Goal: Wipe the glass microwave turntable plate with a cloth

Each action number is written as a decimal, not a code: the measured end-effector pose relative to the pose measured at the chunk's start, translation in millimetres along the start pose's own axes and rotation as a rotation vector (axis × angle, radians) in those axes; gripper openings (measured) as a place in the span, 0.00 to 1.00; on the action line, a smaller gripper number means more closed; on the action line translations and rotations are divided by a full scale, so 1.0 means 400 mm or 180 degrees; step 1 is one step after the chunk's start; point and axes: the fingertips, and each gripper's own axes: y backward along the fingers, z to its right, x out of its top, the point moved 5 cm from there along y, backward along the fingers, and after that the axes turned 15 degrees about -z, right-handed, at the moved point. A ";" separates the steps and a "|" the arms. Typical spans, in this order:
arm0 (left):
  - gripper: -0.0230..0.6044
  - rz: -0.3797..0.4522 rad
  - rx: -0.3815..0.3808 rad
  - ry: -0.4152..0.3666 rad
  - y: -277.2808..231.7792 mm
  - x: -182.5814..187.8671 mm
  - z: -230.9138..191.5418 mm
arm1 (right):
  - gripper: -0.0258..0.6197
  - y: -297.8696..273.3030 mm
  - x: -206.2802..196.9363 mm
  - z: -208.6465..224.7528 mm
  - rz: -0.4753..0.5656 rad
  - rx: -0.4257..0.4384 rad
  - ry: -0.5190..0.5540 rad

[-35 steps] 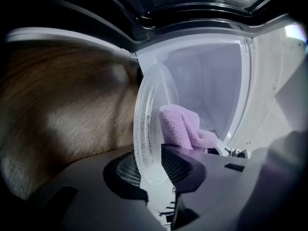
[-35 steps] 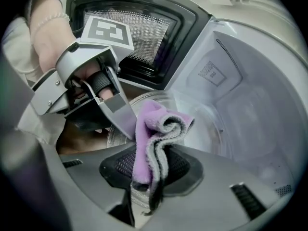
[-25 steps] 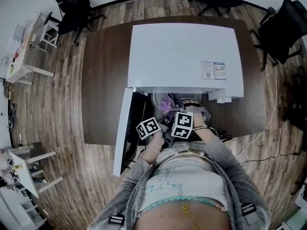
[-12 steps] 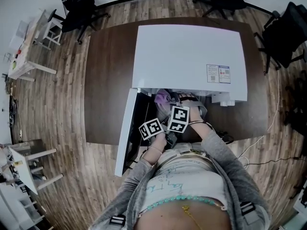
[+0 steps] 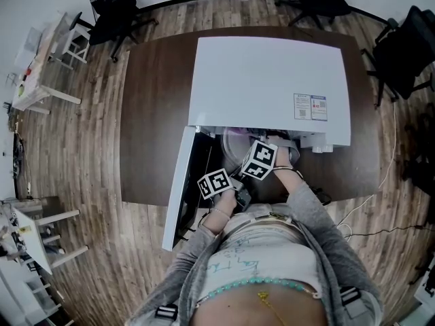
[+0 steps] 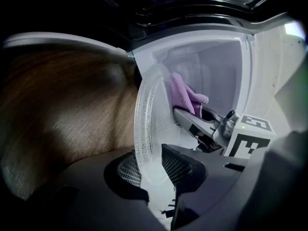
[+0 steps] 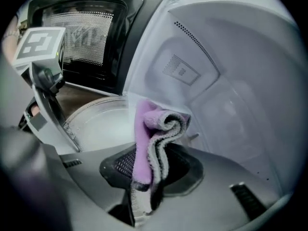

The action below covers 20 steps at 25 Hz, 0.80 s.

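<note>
Jaws on the left gripper (image 6: 152,166) are closed part-way onto the lower rim of the glass turntable plate (image 6: 144,121), one jaw on each face, and they carry it. The plate is held up on edge, nearly upright, at the mouth of the white microwave (image 5: 268,80), which stands on the dark tabletop (image 5: 146,114) with its door (image 5: 178,189) swung open to the left. From the held rim the disc rises away from the left jaws, and its broad face is turned to the right, toward the other gripper. Just beside that face, on its right, is the purple cloth (image 7: 153,129), folded over on itself and clamped firmly between the jaws of the right gripper (image 7: 144,174), with the fold protruding beyond the jaw tips. In the right gripper view the plate lies to the left of the cloth; whether cloth and glass are touching cannot be confirmed. Judgement: the right gripper is the working hand, the left only a support, so the coming stroke calls for pressing the cloth leftward onto the face and running it along the disc, clear of the left jaws at the rim.
</note>
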 end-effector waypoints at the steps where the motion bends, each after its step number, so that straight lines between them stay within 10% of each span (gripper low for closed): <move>1: 0.19 -0.0002 -0.0003 0.0005 0.000 0.000 0.000 | 0.23 -0.003 -0.008 0.005 -0.0029 -0.0030 -0.0019; 20: 0.19 0.0003 -0.0017 0.0026 0.004 0.002 0.000 | 0.23 0.015 -0.106 0.011 -0.0245 -0.0190 -0.0331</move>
